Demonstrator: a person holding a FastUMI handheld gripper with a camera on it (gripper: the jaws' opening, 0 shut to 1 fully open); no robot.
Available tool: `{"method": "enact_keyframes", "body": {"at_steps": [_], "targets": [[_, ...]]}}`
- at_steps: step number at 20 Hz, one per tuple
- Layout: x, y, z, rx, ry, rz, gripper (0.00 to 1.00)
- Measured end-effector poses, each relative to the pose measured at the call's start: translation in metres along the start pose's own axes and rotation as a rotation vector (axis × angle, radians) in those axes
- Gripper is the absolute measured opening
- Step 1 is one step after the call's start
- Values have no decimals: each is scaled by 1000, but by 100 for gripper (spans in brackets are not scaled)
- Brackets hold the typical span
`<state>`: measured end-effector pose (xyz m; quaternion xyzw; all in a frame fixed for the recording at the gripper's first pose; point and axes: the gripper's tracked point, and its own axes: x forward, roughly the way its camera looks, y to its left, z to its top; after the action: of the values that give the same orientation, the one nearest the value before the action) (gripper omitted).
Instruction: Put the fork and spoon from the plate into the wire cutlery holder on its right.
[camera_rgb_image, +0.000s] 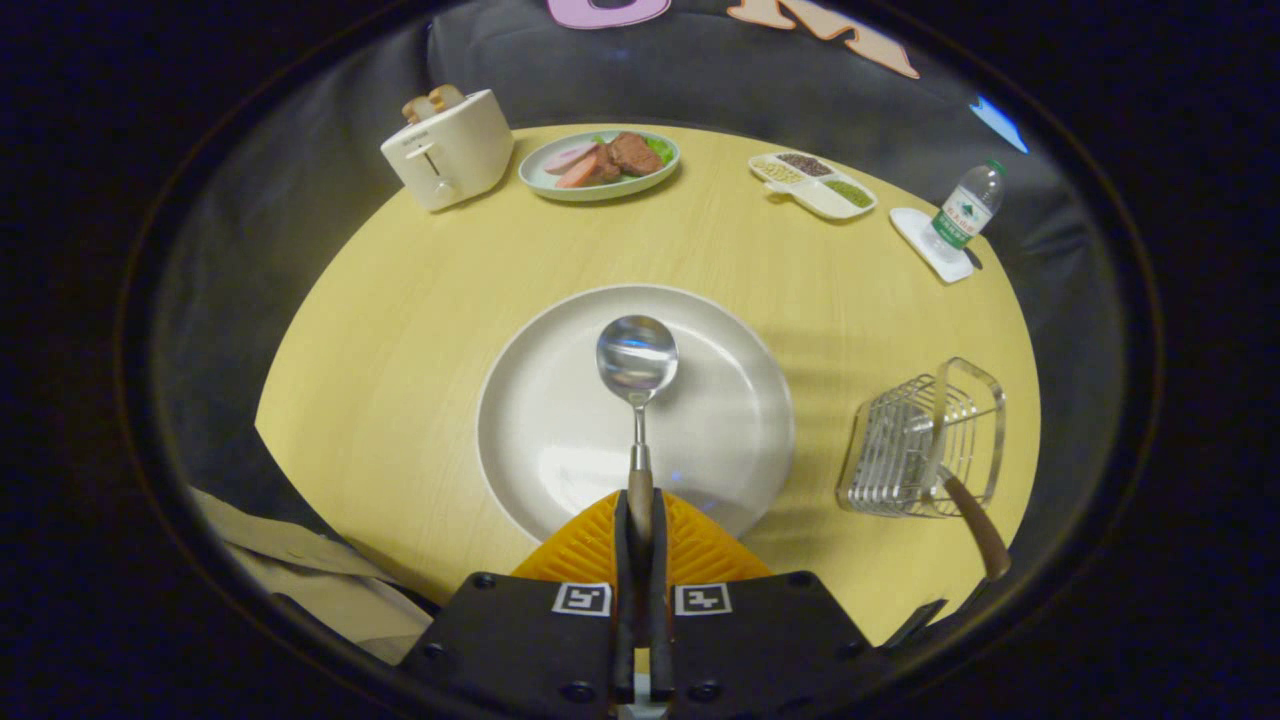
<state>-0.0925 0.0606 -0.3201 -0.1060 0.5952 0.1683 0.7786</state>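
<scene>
The gripper (640, 520) has its jaws clamped on the wooden handle of the spoon (637, 375), one finger pressing each side. The spoon runs straight ahead toward twelve o'clock, its bowl over the middle of the white plate (540, 440); whether it touches the plate or hangs just above it is hard to tell. The plate sits on the round yellow surface (400, 330). At about three o'clock from the plate stands the wire cutlery holder (915, 450), with a brown-handled utensil, probably the fork (975, 535), leaning out of it toward five o'clock. Well beyond the plate lie a toaster (450, 148) at eleven o'clock, a dish of food (600, 163) at twelve, a divided tray (812, 183) at one and a water bottle (965, 213) at two.
</scene>
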Motion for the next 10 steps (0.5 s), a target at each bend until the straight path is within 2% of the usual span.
{"method": "enact_keyframes", "body": {"at_steps": [10], "targets": [[-56, -88, 12, 59, -25, -80, 9]]}}
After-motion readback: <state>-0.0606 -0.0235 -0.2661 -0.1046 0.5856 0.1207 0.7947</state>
